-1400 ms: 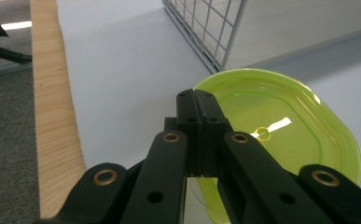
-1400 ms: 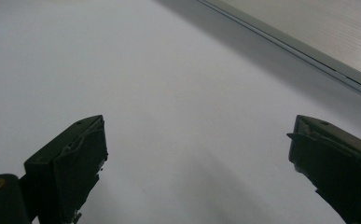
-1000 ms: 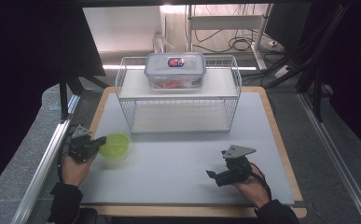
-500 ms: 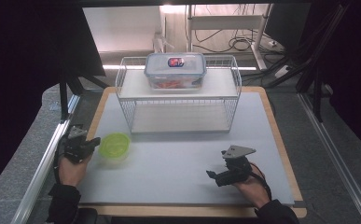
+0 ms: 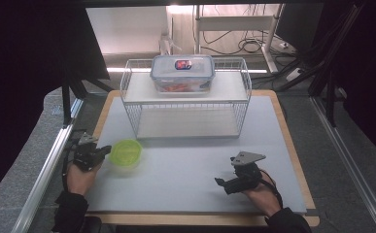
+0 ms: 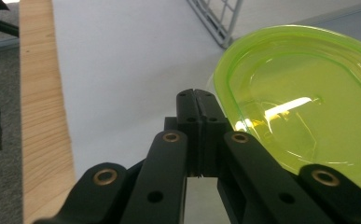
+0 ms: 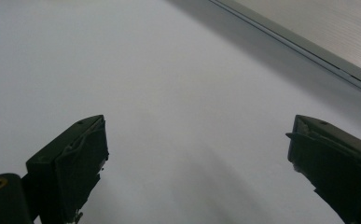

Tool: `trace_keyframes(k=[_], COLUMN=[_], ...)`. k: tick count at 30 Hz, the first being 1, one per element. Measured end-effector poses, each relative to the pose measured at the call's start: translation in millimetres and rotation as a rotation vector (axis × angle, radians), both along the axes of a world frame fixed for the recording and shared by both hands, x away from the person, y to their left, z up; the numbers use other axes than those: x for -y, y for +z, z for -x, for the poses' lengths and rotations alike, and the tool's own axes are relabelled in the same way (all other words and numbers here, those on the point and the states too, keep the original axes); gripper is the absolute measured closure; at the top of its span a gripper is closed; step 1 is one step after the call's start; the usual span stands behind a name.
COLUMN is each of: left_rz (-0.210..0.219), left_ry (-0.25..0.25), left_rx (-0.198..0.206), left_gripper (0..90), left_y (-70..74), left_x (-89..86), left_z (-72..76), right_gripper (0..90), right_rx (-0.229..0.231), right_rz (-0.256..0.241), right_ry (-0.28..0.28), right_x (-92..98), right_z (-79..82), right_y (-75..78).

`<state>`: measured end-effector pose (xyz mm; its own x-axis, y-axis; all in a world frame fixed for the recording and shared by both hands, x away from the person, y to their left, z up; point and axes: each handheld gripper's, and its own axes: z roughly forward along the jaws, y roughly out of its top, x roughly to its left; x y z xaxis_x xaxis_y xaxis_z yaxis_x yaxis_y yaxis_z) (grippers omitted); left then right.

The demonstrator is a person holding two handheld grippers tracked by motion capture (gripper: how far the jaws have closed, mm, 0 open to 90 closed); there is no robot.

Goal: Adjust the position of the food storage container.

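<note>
A lime-green translucent container (image 5: pixel 126 154) sits on the white mat at the left. In the left gripper view its lid (image 6: pixel 304 107) lies just right of my jaws. My left gripper (image 5: pixel 106 151) (image 6: pixel 197 97) is shut with its jaws pressed together, tips beside the green rim and nothing seen between them. At the right front of the mat, my right gripper (image 5: pixel 223 185) (image 7: pixel 197 149) rests low and open, its jaws wide apart over bare mat.
A white wire rack (image 5: pixel 185 104) stands at the back centre of the mat. On its upper shelf is a clear food box with a blue lid (image 5: pixel 182 73). The wooden table edge (image 5: pixel 292 145) frames the mat (image 5: pixel 185 165); a metal rail (image 5: pixel 44 170) runs along the left.
My left hand drew back a little from the green container and then returned to its rim. The container and the right gripper have stayed put.
</note>
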<state>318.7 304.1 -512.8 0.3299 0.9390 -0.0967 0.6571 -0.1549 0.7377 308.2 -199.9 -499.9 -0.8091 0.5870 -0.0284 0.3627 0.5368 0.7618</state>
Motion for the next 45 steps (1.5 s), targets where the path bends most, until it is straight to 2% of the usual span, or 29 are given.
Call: trace_keyframes(k=[12,15,17,20,22,26,30,33,37,39,41,43,45], left_rz=[-0.004,-0.022,-0.019,-0.043,-0.037,-0.048,-0.031,-0.038,-0.028,-0.007,0.036,0.076,0.084], left_ry=[-0.083,-0.120,-0.153,-0.187,-0.203,-0.202,-0.187,-0.194,-0.204,-0.218,-0.232,-0.266,-0.312], left_rx=[-0.011,-0.012,-0.020,-0.025,-0.029,-0.050,-0.045,-0.046,-0.026,-0.007,0.009,0.040,0.072], left_gripper=[90.0,89.9,90.0,90.0,89.9,89.9,89.9,90.0,89.9,89.9,89.9,89.9,89.9], left_y=[3.6,5.1,5.1,4.4,4.1,0.1,-0.1,0.2,4.1,9.3,15.8,27.9,39.8], left_x=[40.3,52.7,60.9,75.5,81.9,81.6,77.3,76.8,76.6,76.0,77.9,86.6,98.4], left_z=[8.6,11.6,12.0,12.1,11.7,10.1,10.2,10.4,12.1,14.0,16.0,20.3,22.7], right_gripper=[4.6,4.6,4.6,4.6,4.6,4.6,4.6,4.6,4.6,4.6,4.6,4.6,4.6], right_rx=[-0.001,-0.001,0.000,0.000,0.000,-0.001,-0.002,-0.004,-0.006,-0.008,-0.009,-0.010,-0.010], right_rz=[0.003,0.003,0.002,0.003,0.003,0.003,0.005,0.007,0.007,0.010,0.011,0.013,0.015], right_ry=[0.000,0.000,0.000,0.001,0.001,0.001,0.002,0.003,0.003,0.002,0.004,0.004,0.004], right_x=[-0.1,0.0,0.0,-0.2,-0.4,-0.3,-0.4,-0.6,-0.4,-0.4,-0.5,-0.9,-1.2], right_z=[0.3,0.3,0.2,0.3,0.3,0.3,0.3,0.2,0.1,-0.1,-0.4,-0.5,-0.5], right_y=[0.2,0.2,0.2,0.0,-0.1,-0.3,-0.3,-0.7,-0.9,-1.3,-1.7,-2.1,-2.3])
